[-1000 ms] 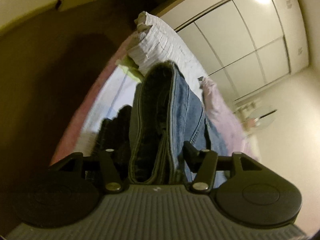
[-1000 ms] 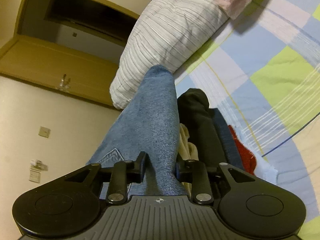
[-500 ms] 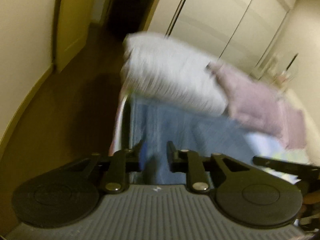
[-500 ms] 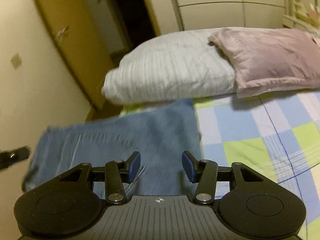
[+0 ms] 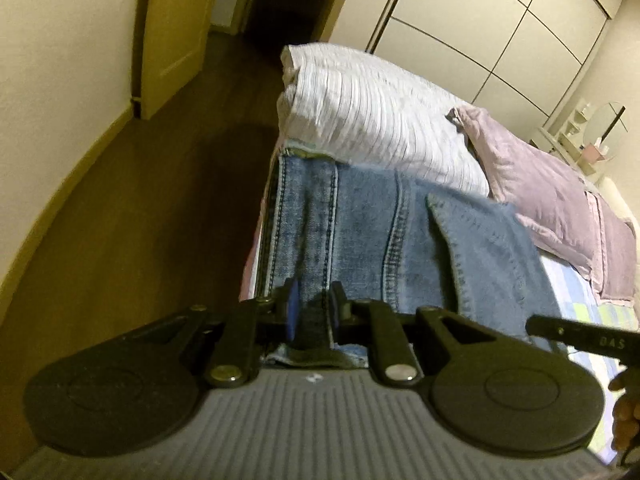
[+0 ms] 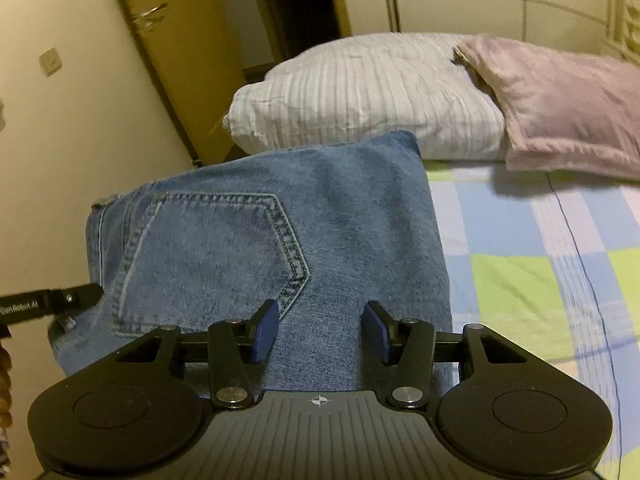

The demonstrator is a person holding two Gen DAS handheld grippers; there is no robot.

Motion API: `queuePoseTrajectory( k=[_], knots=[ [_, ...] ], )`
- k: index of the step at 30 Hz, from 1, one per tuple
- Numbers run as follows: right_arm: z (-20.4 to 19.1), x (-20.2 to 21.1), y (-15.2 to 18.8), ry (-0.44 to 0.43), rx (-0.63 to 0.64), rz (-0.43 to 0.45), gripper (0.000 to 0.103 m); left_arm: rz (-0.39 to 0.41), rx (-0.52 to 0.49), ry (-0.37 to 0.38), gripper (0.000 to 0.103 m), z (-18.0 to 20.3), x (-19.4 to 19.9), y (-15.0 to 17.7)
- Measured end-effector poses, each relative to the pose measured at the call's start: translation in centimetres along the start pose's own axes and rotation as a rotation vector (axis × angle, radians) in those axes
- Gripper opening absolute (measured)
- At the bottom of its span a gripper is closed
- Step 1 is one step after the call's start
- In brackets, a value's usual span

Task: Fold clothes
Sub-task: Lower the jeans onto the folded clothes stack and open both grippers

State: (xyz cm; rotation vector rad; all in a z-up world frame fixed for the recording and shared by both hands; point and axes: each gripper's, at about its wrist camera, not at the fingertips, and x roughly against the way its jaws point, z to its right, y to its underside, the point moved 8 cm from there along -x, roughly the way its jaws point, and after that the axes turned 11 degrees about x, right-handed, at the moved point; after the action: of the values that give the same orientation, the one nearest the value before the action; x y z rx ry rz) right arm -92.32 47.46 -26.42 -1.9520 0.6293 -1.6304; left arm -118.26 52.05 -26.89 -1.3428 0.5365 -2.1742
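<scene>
The folded jeans lie on the bed, at 7 o'clock from the striped pillow. The left tool is closing, a fold of denim pinched between its pads. The right tool stands apart over the jeans, gripping nothing. A pink pillow lies at 3 o'clock of the striped one.

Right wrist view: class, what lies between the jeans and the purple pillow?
In the right wrist view, the white striped pillow and a bare strip of checked bedsheet lie between the jeans and the purple pillow.
</scene>
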Motion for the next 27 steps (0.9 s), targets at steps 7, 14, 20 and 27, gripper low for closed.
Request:
queuePoseTrajectory(
  k=[7, 14, 20, 27],
  knots=[
    [-2.5, 4.1, 1.3, -0.032, 0.046, -0.010, 0.050, -0.021, -0.054, -0.008, 0.014, 2.6, 3.0, 1.9],
    [-3.5, 3.1, 3.3, -0.026, 0.090, -0.088, 0.050, -0.016, -0.074, -0.089, 0.017, 3.4, 3.3, 2.7],
    [-4.0, 5.0, 3.6, -0.031, 0.064, -0.121, 0.050, -0.074, -0.062, -0.171, 0.031, 4.5, 5.0, 3.5],
    [-4.4, 6.6, 5.0, -0.033, 0.062, -0.181, 0.050, -0.111, -0.127, -0.216, 0.034, 6.9, 7.3, 5.6]
  ],
)
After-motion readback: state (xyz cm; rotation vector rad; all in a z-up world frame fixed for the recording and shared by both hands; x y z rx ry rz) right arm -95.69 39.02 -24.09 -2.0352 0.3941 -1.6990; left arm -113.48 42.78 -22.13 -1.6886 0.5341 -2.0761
